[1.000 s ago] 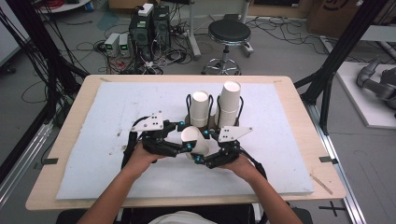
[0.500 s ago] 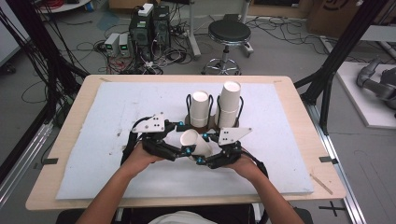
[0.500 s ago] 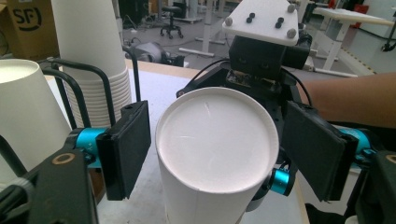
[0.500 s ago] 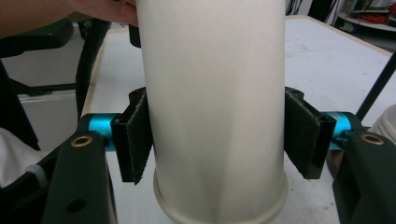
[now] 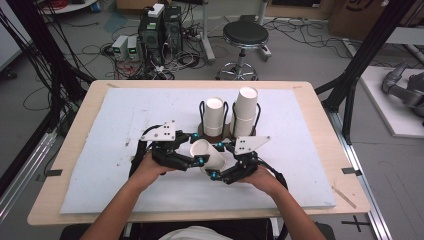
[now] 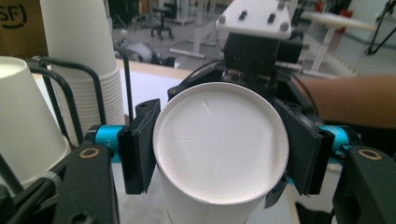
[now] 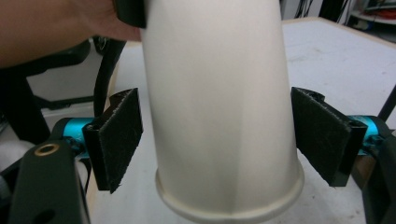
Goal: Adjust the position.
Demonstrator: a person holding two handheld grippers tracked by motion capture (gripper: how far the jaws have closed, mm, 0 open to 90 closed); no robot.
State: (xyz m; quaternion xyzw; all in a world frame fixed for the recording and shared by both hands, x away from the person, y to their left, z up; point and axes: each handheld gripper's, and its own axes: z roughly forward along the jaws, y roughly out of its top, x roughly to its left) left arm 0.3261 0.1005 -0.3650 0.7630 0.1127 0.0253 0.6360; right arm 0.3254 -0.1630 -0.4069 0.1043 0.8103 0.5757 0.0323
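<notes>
1. A single paper cup [image 5: 207,156] is held lying on its side just above the white mat [image 5: 310,165], near the middle of the table [image 5: 70,155] and somewhat toward its front edge.
2. The cup's base end is clamped between the pads of the left gripper [image 6: 220,149]. The recessed round bottom is turned toward that gripper's camera, and both pads are seen touching its edge.
3. The right gripper [image 7: 219,140] is spread wide. Its pads stand either side of the cup's wall just above the rolled rim, with a clear gap on each side.
4. This arrangement is judged to be a hand-over or a pull-apart: one end is gripped and the other is straddled, ready to be closed on. Whether a second cup is nested inside cannot be told.
5. A black wire rack [image 5: 223,131] stands just beyond the grippers, toward the far edge. Two upside-down stacks are kept in it: a shorter stack [image 5: 215,117] and a taller stack [image 5: 245,112]. The held cup was probably drawn from one of them.
6. The cup is thin, smooth white paper, tapered, with a beaded rim, so it is likely to be dented by hard pressure. The pads are faced with a rough, fibrous black material, apparently for grip. The mat looks matt and slightly scuffed.
</notes>
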